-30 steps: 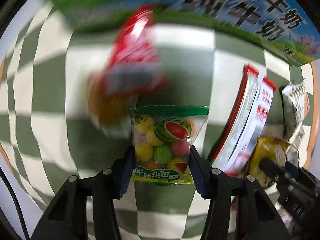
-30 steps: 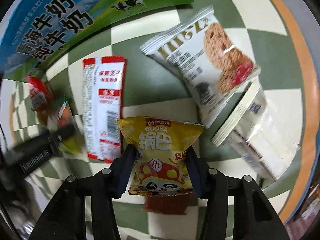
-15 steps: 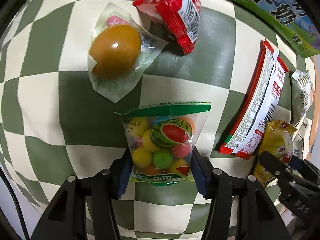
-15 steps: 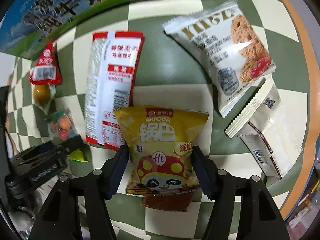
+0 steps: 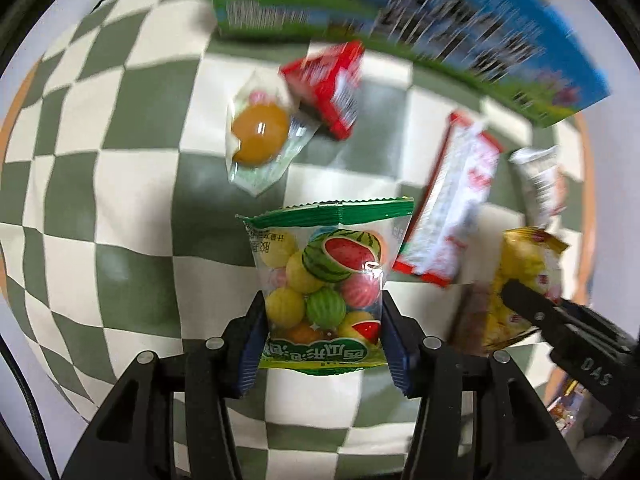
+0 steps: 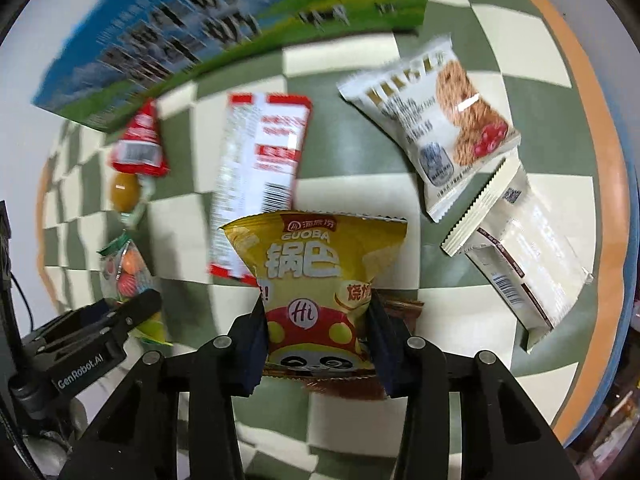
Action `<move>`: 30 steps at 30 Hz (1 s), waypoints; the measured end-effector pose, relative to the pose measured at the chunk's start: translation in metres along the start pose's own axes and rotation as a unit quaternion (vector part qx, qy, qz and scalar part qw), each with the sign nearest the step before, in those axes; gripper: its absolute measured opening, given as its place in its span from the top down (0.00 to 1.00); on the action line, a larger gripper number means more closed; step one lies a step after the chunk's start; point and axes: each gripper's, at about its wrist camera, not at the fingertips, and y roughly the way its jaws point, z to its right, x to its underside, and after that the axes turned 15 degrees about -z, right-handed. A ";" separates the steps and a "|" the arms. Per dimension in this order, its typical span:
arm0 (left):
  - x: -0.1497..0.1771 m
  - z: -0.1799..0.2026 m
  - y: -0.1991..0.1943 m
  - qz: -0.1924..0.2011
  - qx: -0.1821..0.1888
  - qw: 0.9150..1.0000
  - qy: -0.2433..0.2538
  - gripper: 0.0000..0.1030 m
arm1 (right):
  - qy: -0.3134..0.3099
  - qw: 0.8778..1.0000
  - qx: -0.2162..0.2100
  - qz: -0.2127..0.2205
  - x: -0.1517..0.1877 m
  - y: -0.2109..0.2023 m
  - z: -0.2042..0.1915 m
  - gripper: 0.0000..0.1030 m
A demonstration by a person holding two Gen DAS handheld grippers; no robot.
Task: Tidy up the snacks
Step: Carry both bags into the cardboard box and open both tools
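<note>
My left gripper (image 5: 322, 316) is shut on a clear watermelon gum bag (image 5: 324, 268) with a green top, held above the checkered cloth. My right gripper (image 6: 318, 320) is shut on a yellow Guoba snack bag (image 6: 316, 276); a brown packet (image 6: 396, 312) sits under it. The right gripper (image 5: 520, 300) with the yellow bag (image 5: 524, 264) shows at the right of the left wrist view. The left gripper (image 6: 136, 312) and gum bag (image 6: 124, 268) show at the left of the right wrist view.
On the green-and-white checkered cloth (image 5: 120, 160) lie an orange jelly pack (image 5: 260, 136), a small red packet (image 5: 332, 88), a long red-white packet (image 6: 256, 172), a cookie packet (image 6: 440, 120) and a white packet (image 6: 520, 256). A blue-green milk carton box (image 6: 200, 32) stands behind.
Both grippers have lifted and pulled back with their bags; the cloth items look smaller and farther, and more of the milk box shows.
</note>
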 end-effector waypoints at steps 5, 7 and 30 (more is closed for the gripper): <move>-0.008 0.016 -0.064 0.042 0.039 0.998 0.018 0.52 | -0.015 0.998 -0.043 0.045 -0.009 -0.061 -0.017 0.55; -0.031 0.018 -0.093 0.057 0.052 0.997 0.030 0.52 | -0.022 0.995 -0.058 0.073 -0.020 -0.096 -0.020 0.55; -0.263 0.076 -0.090 -0.060 0.040 0.996 0.061 0.52 | -0.017 0.996 0.011 0.090 -0.220 -0.147 -0.006 0.55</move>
